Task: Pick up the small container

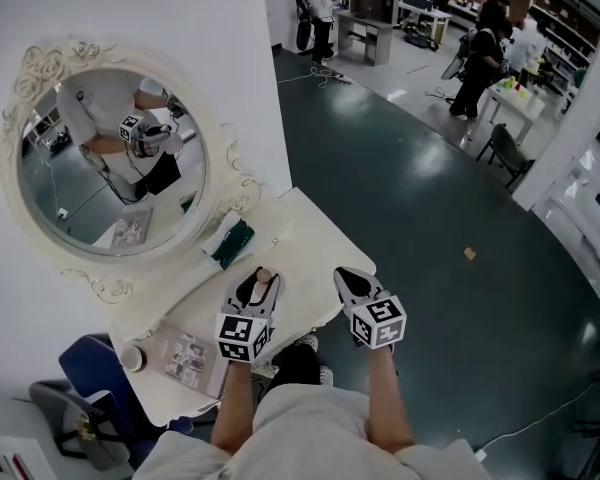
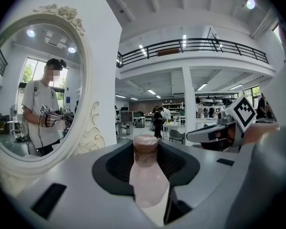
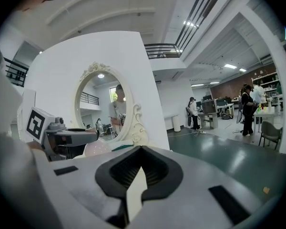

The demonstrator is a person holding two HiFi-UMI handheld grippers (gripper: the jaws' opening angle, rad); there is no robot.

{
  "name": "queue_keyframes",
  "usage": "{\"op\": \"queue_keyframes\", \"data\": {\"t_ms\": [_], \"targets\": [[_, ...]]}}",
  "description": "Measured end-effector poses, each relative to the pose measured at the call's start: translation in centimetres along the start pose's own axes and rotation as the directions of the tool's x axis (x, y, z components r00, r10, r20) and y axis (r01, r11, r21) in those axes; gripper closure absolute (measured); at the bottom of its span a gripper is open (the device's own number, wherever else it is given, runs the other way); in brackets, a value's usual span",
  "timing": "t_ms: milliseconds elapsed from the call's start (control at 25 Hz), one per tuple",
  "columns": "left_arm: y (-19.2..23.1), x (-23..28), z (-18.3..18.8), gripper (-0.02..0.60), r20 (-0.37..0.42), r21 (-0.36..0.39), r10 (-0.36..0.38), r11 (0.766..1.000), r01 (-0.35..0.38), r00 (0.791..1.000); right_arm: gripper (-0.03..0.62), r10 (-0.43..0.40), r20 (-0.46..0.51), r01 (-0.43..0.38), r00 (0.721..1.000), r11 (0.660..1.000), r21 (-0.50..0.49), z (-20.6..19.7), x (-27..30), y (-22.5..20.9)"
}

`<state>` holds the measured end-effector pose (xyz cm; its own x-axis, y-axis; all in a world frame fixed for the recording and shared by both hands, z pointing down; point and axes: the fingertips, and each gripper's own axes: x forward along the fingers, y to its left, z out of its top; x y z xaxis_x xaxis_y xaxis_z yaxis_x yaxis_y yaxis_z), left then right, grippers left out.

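I am gripping the small container (image 2: 146, 175), a pale pink bottle with a brown cap, in my left gripper (image 2: 146, 149). Its jaws are pressing on the bottle's sides and the cap is pointing away along them. It is sitting over the near part of the white table (image 1: 302, 220), seemingly clear of it, so I am judging the pickup essentially done. My right gripper (image 3: 139, 162) is hovering to the right, jaws together, carrying nothing. I am reading no label anywhere; only square markers are showing on the gripper cubes (image 1: 242, 336).

Small container (image 2: 148, 178) — pale pink, brown-capped
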<state>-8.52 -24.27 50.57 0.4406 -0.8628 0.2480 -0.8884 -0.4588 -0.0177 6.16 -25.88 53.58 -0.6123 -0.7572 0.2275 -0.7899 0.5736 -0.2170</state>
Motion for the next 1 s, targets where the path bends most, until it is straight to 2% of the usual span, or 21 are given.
{"op": "queue_keyframes", "data": {"t_ms": [440, 1000], "targets": [[1.3, -0.4, -0.2, 0.417, -0.009, 0.01, 0.016, 1.0, -0.016, 1.0, 0.579, 0.046, -0.01, -0.046, 0.999, 0.999, -0.03, 0.0, 1.6, 1.5], [2.4, -0.1, -0.5, 0.417, -0.01, 0.007, 0.011, 1.0, -0.011, 1.0, 0.579, 0.048, -0.024, -0.049, 0.999, 0.997, -0.053, 0.2, 3.1, 1.9]]}}
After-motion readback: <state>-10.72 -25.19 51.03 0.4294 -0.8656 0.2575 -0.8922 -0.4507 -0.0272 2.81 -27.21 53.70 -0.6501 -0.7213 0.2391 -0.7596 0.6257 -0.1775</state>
